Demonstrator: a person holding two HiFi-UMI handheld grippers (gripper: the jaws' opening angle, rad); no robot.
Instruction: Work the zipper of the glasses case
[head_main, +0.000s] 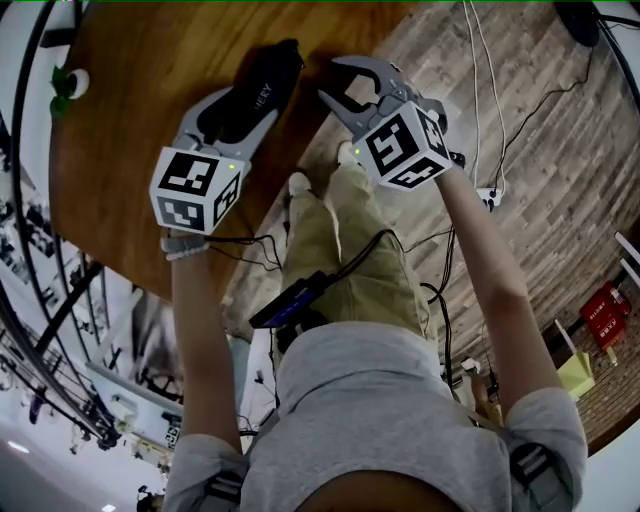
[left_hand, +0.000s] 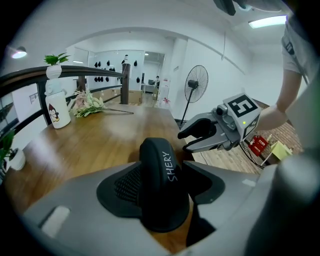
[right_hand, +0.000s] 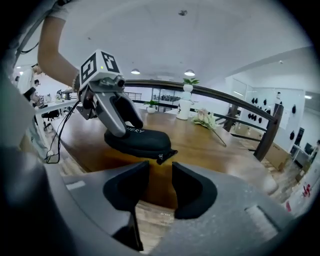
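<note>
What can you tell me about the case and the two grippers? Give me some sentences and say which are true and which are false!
1. The glasses case sits between the jaws of the left gripper. True.
2. The right gripper is shut on the zipper pull. False: its jaws stand apart and empty, and the pull is just ahead of them.
3. The table is wooden. True.
4. The case is red. False: it is black with white letters.
5. Only the case is on the table. False: a white cup and flowers are at the far end.
</note>
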